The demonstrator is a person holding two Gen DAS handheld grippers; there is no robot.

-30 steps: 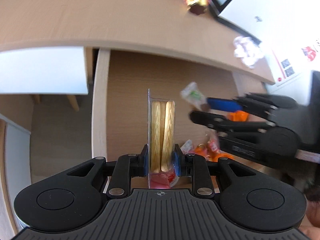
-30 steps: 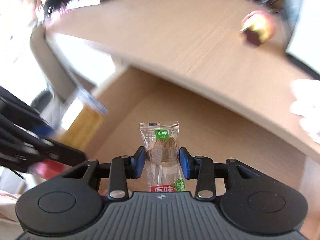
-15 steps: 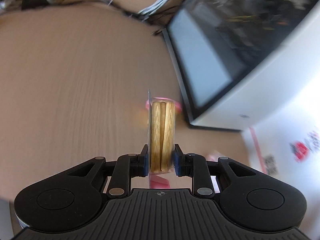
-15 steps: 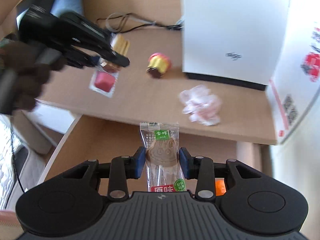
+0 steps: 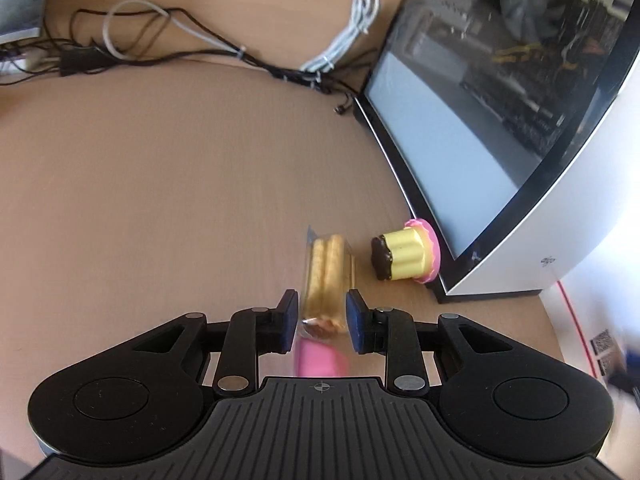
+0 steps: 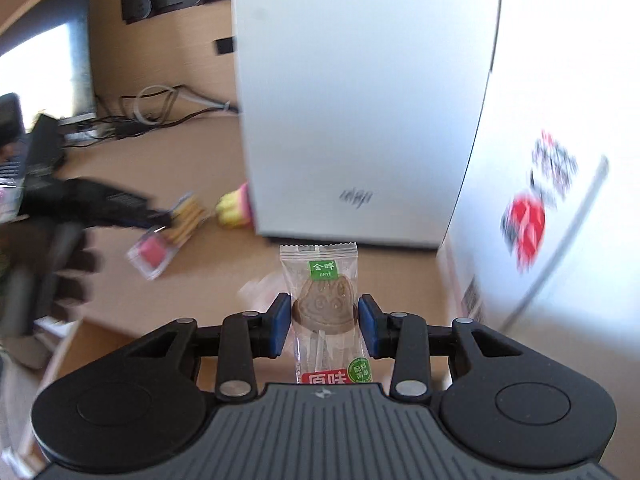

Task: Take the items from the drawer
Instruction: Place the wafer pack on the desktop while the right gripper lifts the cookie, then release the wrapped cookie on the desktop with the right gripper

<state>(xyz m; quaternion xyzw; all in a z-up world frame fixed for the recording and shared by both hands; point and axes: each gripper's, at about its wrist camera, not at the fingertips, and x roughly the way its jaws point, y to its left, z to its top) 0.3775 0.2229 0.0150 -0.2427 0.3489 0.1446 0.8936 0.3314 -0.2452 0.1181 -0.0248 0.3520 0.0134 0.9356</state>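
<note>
My left gripper [image 5: 322, 314] is over the wooden desk [image 5: 160, 200], shut on a clear pack of golden biscuit sticks [image 5: 328, 276]. The pack's pink end is blurred below the pads. The right wrist view shows the left gripper [image 6: 160, 216] at the left with the biscuit pack [image 6: 176, 228] hanging tilted just above the desk. My right gripper [image 6: 323, 322] is shut on a clear-wrapped chocolate lollipop [image 6: 322, 300] with a green label, held upright in front of the white computer case [image 6: 360, 100].
A yellow toy cake with a pink base [image 5: 404, 256] lies beside the glass-sided computer case [image 5: 500, 120]. Cables [image 5: 200, 44] run along the desk's back. A crumpled clear wrapper [image 6: 256, 292] lies behind the lollipop. A white box with red print [image 6: 540, 200] stands at right. The drawer opening [image 6: 92, 344] shows at lower left.
Both grippers rose from the drawer to the desk top. The left one stopped near the toy cake and its biscuit pack now sits lower between the pads. The right one closed in on the computer case.
</note>
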